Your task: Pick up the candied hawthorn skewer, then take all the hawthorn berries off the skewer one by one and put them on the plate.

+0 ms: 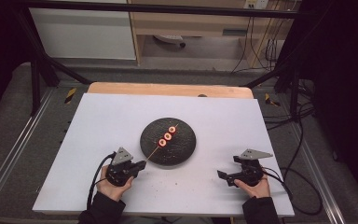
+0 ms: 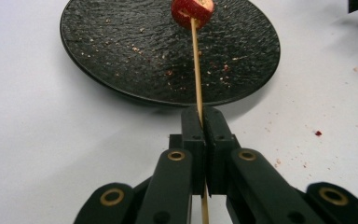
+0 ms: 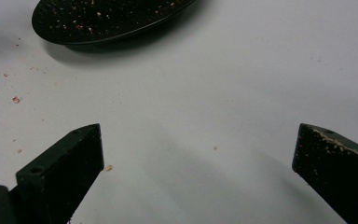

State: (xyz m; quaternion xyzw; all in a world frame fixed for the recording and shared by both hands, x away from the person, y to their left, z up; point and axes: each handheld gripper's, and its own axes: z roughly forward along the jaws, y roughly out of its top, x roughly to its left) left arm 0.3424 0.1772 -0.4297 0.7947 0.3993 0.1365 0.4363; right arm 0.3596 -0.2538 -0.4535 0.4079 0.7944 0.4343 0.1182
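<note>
White table (image 1: 98,140) across the high view, wooden edge at the far side. Black round plate (image 1: 184,149) near the middle, textured, flecked with crumbs. Left tongs (image 1: 140,164) at the near-left rim of the plate, held in the left hand (image 1: 114,184); right tongs (image 1: 226,177) well apart to the right, held in the right hand (image 1: 256,186), low over bare table.

Thin wooden skewer (image 2: 196,70) slanting from the left tongs up across the plate, near end out past the plate's rim. Three red fruit slices (image 1: 167,136) threaded on its far half, spaced in a row over the plate's middle; nearest slice (image 2: 192,11) at the top of the left gripper view.

Left tongs clenched on the skewer: jaws pressed together with the stick pinched between them, its tail running back under the jaws. Right tongs released, jaws spread wide with only table between them, plate rim (image 3: 121,32) off beyond the left jaw. Scattered crumbs and red specks (image 2: 318,133) on the table beside the plate.
</note>
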